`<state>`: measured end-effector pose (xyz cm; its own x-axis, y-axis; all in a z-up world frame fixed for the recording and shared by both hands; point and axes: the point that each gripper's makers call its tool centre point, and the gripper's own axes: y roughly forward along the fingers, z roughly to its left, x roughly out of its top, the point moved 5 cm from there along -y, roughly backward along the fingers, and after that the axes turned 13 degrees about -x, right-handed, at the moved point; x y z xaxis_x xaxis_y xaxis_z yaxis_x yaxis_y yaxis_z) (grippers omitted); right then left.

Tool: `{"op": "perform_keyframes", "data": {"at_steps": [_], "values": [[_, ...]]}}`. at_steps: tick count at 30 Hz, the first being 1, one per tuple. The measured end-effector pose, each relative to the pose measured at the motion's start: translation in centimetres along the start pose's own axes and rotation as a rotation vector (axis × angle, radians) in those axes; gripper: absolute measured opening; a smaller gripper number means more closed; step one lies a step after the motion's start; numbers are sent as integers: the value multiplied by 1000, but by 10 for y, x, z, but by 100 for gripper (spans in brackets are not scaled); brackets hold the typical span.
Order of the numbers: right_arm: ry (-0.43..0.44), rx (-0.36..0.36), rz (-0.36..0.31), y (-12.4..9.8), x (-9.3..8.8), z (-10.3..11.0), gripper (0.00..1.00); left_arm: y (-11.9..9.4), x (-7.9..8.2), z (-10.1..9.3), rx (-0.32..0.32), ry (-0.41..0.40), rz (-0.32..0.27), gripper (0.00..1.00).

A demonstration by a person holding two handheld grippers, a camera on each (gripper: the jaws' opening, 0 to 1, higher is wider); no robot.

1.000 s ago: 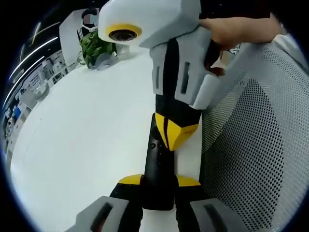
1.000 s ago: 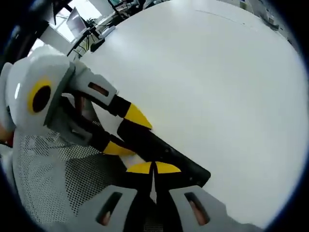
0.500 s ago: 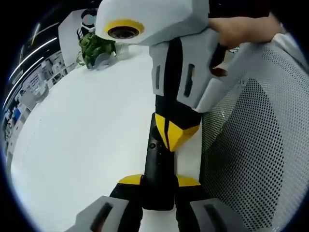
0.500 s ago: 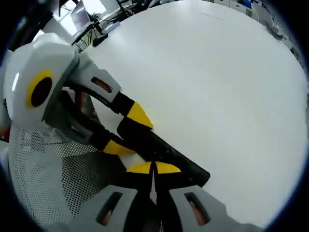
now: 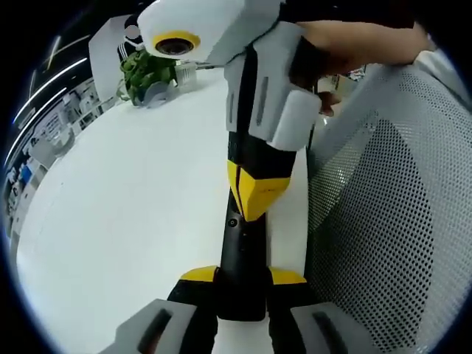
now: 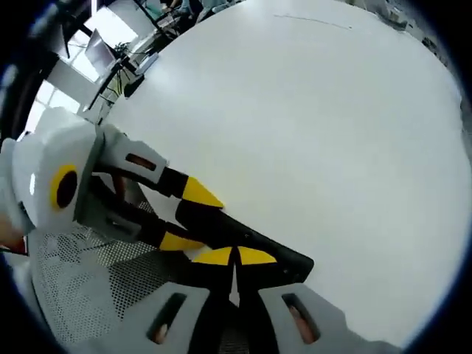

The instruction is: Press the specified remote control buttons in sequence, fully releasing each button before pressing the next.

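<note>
A slim black remote control (image 5: pixel 240 251) is clamped between the yellow-tipped jaws of my left gripper (image 5: pixel 242 276), and it points away over the white table (image 5: pixel 133 192). From above comes my right gripper (image 5: pixel 251 198), its yellow tips shut together and resting on the remote's top face near a small round button (image 5: pixel 233 222). In the right gripper view, my right gripper (image 6: pixel 236 256) is shut over the remote control (image 6: pixel 291 259). The left gripper (image 6: pixel 190 217) holds the remote's other end from the left.
A grey mesh chair back (image 5: pixel 383 221) stands close beside the table's edge on the right. A green potted plant (image 5: pixel 144 72) sits at the table's far side. A person's hand (image 5: pixel 354 48) grips the right gripper's handle. Office desks and monitors (image 6: pixel 110 44) lie beyond the table.
The right gripper has turned and its shut tips have slid a little farther along the remote, away from my left jaws. The left gripper still holds the remote in the same place.
</note>
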<state>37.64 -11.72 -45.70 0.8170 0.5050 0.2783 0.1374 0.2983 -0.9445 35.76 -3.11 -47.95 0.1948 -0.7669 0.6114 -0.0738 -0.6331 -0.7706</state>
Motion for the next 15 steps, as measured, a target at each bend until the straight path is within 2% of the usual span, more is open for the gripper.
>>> {"op": "perform_keyframes", "data": {"at_steps": [3,11,15], "values": [[52,17,4,-1,1,-2,0,0,0,0,0,-1,1,24],[22,-83,-46,-2,7,-13,0,0,0,0,0,2,3,24],[17,-35,-39,0,7,-5,0,0,0,0,0,2,5,24]]}}
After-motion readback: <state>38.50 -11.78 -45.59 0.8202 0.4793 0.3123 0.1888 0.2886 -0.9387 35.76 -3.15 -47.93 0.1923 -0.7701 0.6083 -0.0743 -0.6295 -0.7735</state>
